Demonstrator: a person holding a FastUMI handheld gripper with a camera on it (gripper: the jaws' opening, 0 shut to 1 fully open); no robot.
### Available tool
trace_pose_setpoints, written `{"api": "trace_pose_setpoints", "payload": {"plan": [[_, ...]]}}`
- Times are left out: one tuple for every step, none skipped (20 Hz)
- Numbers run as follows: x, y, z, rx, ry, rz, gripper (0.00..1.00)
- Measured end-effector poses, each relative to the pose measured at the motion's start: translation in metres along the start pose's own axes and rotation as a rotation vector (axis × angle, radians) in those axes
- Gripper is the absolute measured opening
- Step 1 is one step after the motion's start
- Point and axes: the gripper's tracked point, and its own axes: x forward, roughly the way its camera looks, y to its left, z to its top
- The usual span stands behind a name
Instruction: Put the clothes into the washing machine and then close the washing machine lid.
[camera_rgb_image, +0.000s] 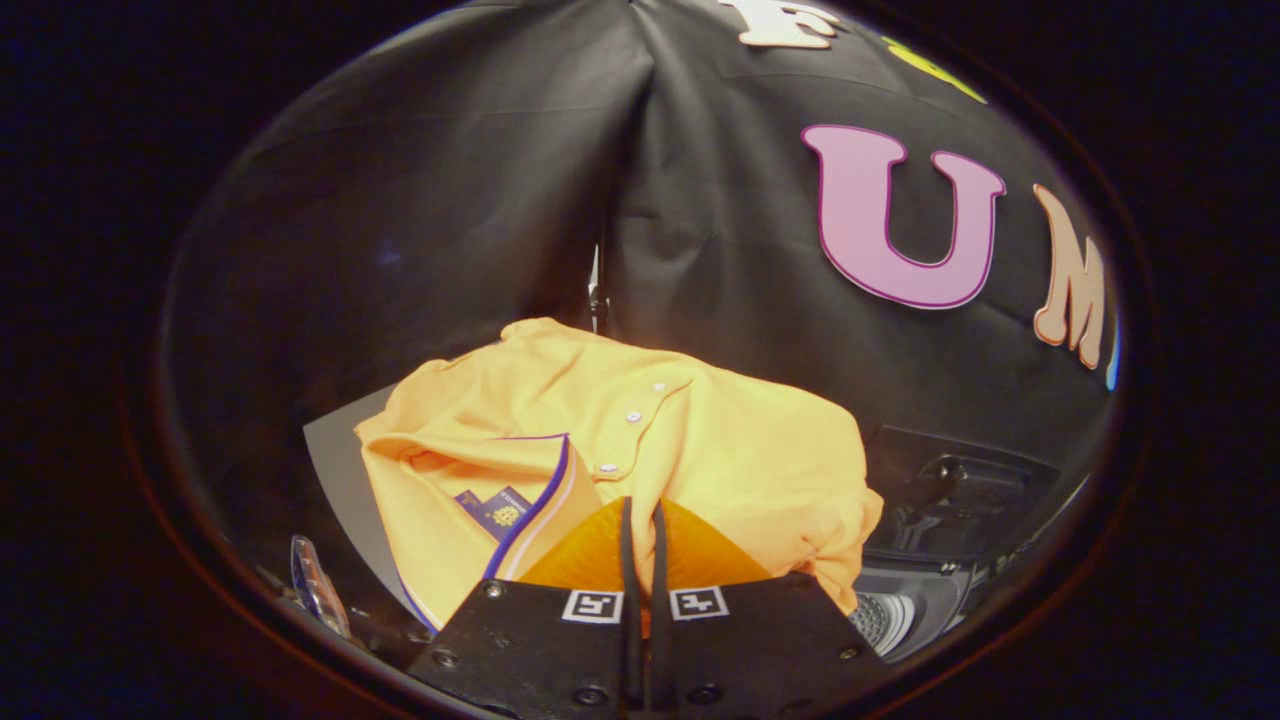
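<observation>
The camera rides on the gripper (645, 520), looking forward along its fingers (628, 540) and slightly downward; it sits very close to the orange polo shirt (700, 440), which lies just ahead of the fingers; beyond the shirt rises the booth's black cloth wall (450, 200); beside the shirt, lower, the washing machine opening (930, 590) appears.

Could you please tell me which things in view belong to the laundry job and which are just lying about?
Job: orange polo shirt, pinched in the tool; washing machine beyond the shirt.
Lying about: grey board under the shirt; clear object beside it.
</observation>
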Motion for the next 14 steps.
{"api": "trace_pose_setpoints", "payload": {"plan": [[-0.0005, 0.0000, 0.0002, 0.000, -0.006, 0.001, 0.03], [-0.0006, 0.0001, 0.0005, 0.002, -0.011, 0.001, 0.03], [-0.0003, 0.0001, 0.0005, 0.005, -0.016, 0.003, 0.04], [-0.0010, -0.0001, -0.0001, 0.009, -0.020, 0.004, 0.04], [-0.0013, -0.0005, 0.0001, 0.015, -0.024, 0.006, 0.03], [-0.0010, -0.0001, -0.0003, 0.020, -0.027, 0.008, 0.04], [-0.0015, -0.0005, 0.0006, 0.025, -0.030, 0.010, 0.03], [-0.0012, -0.0006, 0.0003, 0.029, -0.033, 0.012, 0.03], [-0.0010, -0.0006, 0.0002, 0.032, -0.036, 0.014, 0.03], [-0.0014, -0.0010, 0.0000, 0.034, -0.039, 0.016, 0.03], [-0.0015, -0.0008, 0.0002, 0.037, -0.041, 0.017, 0.03], [-0.0016, -0.0007, 0.0001, 0.040, -0.044, 0.016, 0.03], [-0.0020, -0.0007, -0.0005, 0.039, -0.046, 0.016, 0.03], [-0.0016, -0.0005, -0.0005, 0.039, -0.047, 0.016, 0.03]]}}
